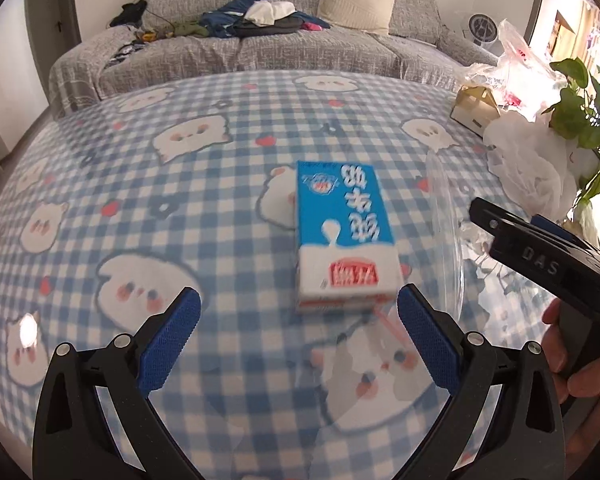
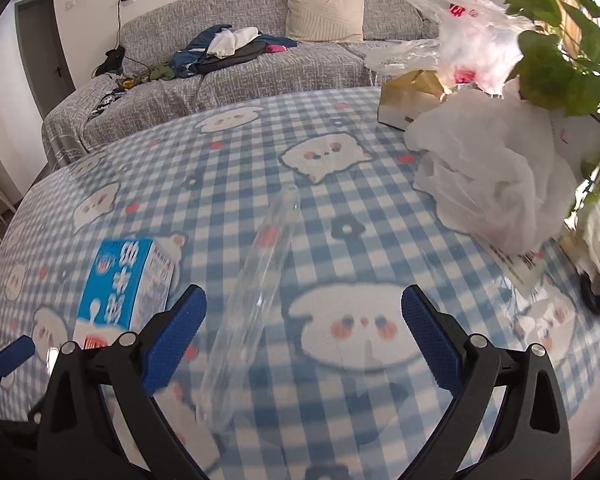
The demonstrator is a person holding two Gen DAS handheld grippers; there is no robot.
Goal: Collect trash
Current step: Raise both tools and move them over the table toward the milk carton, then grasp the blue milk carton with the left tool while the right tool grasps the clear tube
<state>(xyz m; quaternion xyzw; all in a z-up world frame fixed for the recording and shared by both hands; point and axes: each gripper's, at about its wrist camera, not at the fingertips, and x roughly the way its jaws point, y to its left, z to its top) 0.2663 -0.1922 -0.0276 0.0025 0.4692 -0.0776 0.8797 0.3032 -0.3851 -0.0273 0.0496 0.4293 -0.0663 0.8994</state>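
1. Nearest the lens, the left tongs (image 1: 298,312) stand released, their ribbed blue pads set on black hinged arms, spread wide above the surface (image 1: 180,240), which wears a fleecy blue-and-white check cloth printed with cartoon faces.

2. The right tongs (image 2: 304,312) are likewise released and grasp nothing; a hand (image 1: 568,344) grips their black handle in the left wrist view.

3. Just ahead of the left tongs lies the milk carton (image 1: 340,232), a blue-and-white rectangular box flat on the cloth, a thin pink straw (image 1: 392,324) at its near end.

4. Between the right tongs' arms runs a clear plastic item (image 2: 256,292), long and glossy, lying on the cloth beside the carton; its exact shape is hard to tell.

5. Further right, crumpled white plastic bags (image 2: 488,176) heap near a gold-and-white box (image 2: 408,100) and a leafy green plant (image 2: 560,60).

6. Beyond the surface, a grey woven sofa (image 1: 300,52) carries a cream cushion (image 1: 356,0) and a pile of clothes (image 1: 256,20).
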